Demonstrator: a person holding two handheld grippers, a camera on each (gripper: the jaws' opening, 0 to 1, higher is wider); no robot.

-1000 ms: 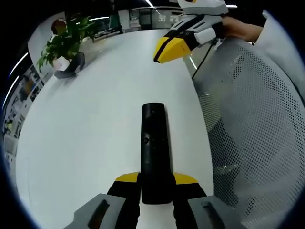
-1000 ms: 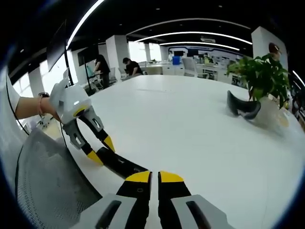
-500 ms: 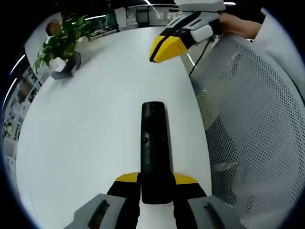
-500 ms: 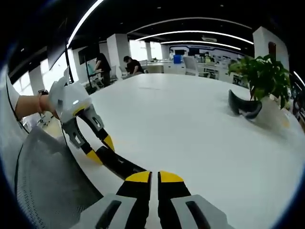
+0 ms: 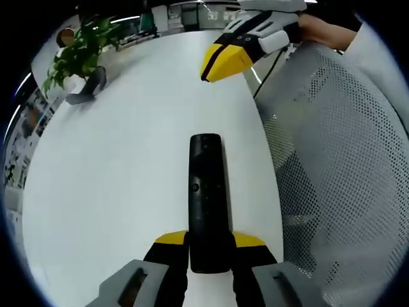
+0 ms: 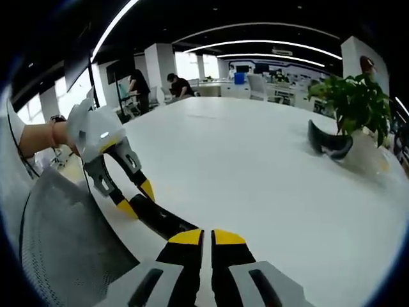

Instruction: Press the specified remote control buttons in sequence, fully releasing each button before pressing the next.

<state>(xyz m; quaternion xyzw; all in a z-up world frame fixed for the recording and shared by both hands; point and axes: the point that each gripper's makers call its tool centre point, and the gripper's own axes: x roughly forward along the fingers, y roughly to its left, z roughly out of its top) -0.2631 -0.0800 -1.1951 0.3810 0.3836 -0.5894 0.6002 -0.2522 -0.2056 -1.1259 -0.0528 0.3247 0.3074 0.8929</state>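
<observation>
Left gripper [image 5: 209,246] has the remote [image 5: 207,192] clamped over the table [image 5: 115,166]; right gripper [image 6: 206,238], jaws shut, hangs beyond it — I'd tap straight down with one tip, then lift clear.

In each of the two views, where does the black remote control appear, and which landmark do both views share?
Left gripper view: the remote control stands in the lower centre, clamped between the left gripper.
Right gripper view: it lies at lower left, held by the left gripper, just left of the shut right gripper.
Shared landmark: the potted plant.

left hand-held gripper [image 5: 209,246] clamped, right hand-held gripper [image 6: 206,238] closed
</observation>
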